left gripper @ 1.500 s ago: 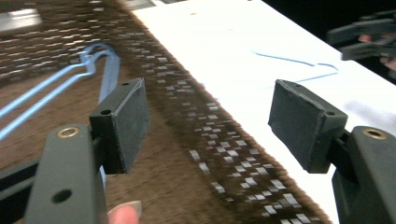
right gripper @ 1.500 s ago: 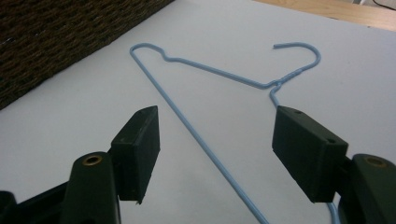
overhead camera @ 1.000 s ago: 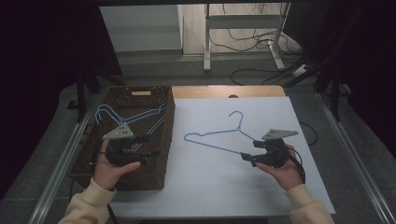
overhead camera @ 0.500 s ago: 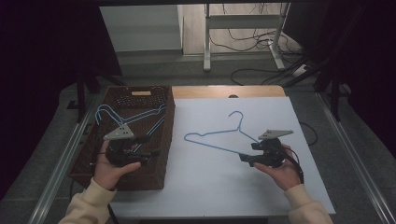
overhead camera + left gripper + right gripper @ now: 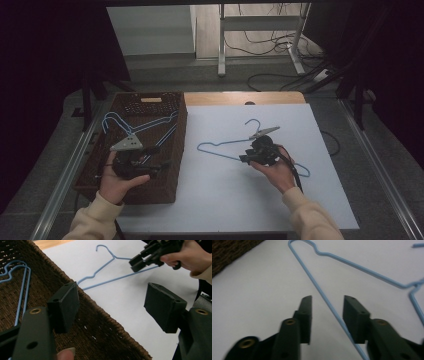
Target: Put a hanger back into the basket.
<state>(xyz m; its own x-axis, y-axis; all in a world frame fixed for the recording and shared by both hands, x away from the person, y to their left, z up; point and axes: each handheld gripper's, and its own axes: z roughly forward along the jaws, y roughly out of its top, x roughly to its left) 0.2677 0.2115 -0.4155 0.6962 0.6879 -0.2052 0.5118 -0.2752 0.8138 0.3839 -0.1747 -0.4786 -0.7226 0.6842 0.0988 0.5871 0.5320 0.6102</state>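
At the left, the left tool (image 5: 152, 167) hovers over the brown wicker basket (image 5: 172, 130), its jaws wide with nothing between them; blue hangers (image 5: 117, 122) lie inside the basket. To the right, a blue wire hanger (image 5: 220, 146) lies flat on the white worktop (image 5: 210, 200). The right tool (image 5: 243, 159) has just been closing; its jaws stand narrow astride the hanger's lower bar, not yet pressing it.

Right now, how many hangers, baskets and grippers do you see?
Hangers: 3, one on the table, two in the basket
Baskets: 1
Grippers: 2, left gripper, right gripper
Total: 6
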